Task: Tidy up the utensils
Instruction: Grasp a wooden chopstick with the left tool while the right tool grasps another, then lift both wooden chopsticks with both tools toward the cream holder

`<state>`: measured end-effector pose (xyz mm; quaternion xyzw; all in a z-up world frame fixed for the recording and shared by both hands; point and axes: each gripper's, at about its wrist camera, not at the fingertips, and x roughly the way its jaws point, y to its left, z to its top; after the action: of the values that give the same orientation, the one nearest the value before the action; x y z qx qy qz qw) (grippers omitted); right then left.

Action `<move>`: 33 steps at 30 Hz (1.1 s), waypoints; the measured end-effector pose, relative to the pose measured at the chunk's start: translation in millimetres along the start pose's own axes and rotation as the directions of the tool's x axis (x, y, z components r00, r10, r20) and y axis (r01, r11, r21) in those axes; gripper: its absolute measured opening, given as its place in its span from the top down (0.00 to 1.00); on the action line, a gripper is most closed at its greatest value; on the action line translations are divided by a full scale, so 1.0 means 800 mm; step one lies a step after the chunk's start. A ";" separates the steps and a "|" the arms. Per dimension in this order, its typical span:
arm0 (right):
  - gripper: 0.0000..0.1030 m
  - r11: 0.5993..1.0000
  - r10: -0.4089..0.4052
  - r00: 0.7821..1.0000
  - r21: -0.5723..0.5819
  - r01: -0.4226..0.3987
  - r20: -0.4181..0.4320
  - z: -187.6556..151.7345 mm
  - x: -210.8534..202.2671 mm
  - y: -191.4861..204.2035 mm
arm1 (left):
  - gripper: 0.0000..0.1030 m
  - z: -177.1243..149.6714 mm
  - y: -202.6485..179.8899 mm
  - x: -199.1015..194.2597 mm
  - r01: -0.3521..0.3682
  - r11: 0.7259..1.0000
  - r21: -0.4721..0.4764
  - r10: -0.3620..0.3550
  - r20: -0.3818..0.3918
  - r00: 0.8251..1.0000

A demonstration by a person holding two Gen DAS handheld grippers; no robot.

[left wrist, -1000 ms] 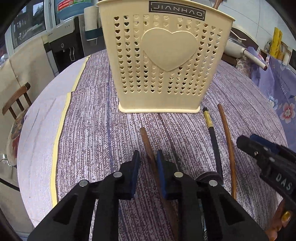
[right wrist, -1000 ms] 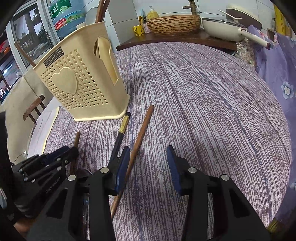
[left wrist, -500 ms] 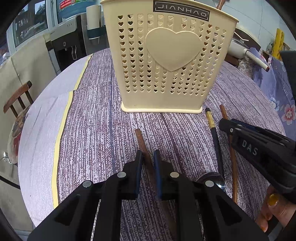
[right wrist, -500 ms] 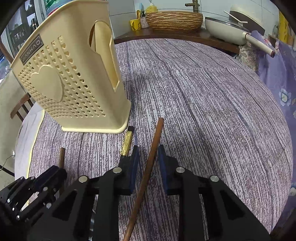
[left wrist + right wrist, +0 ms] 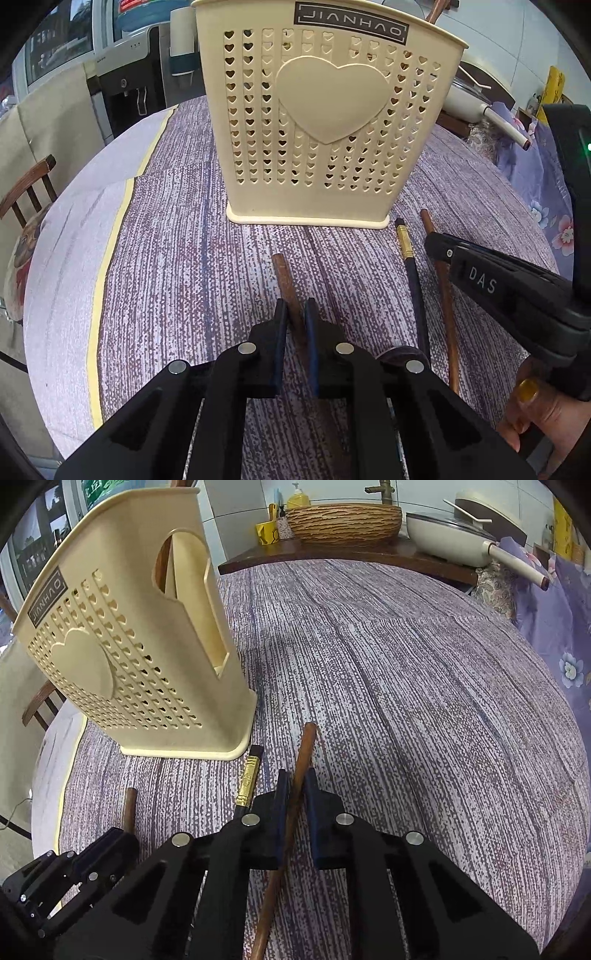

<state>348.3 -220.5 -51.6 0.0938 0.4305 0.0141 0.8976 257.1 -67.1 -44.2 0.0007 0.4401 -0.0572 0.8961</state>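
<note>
Two brown chopsticks lie low-centre on the bench (image 5: pixel 424 686): the left hand-held gripper (image 5: pixel 295 314) is clamped on one chopstick (image 5: pixel 284 275), and the right hand-held gripper (image 5: pixel 295 786), its jaws just closing, pinches the other chopstick (image 5: pixel 304 746). Above stands the cream holder (image 5: pixel 325 122) labelled "JIANHAO"; right of it the cloth lies open.
</note>
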 end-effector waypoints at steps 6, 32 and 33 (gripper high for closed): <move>0.91 1.000 0.015 1.000 0.007 -0.015 -0.003 -0.002 -0.001 0.000 | 0.90 0.004 -0.003 0.002 0.007 1.000 -0.009 -0.007 -0.009 1.000; 0.93 0.977 0.203 0.962 0.035 -0.212 0.181 0.005 -0.099 -0.023 | 0.92 0.034 0.030 -0.059 0.099 0.993 -0.058 -0.091 0.125 0.988; 0.93 0.975 0.210 0.958 0.032 -0.220 0.193 0.007 -0.107 -0.023 | 0.92 0.036 0.032 -0.066 0.107 0.992 -0.062 -0.098 0.139 0.985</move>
<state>297.6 -248.5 14.1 0.1649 0.3312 0.0914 0.9245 250.7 -37.4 14.2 -0.0568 0.3793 -0.0880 0.9193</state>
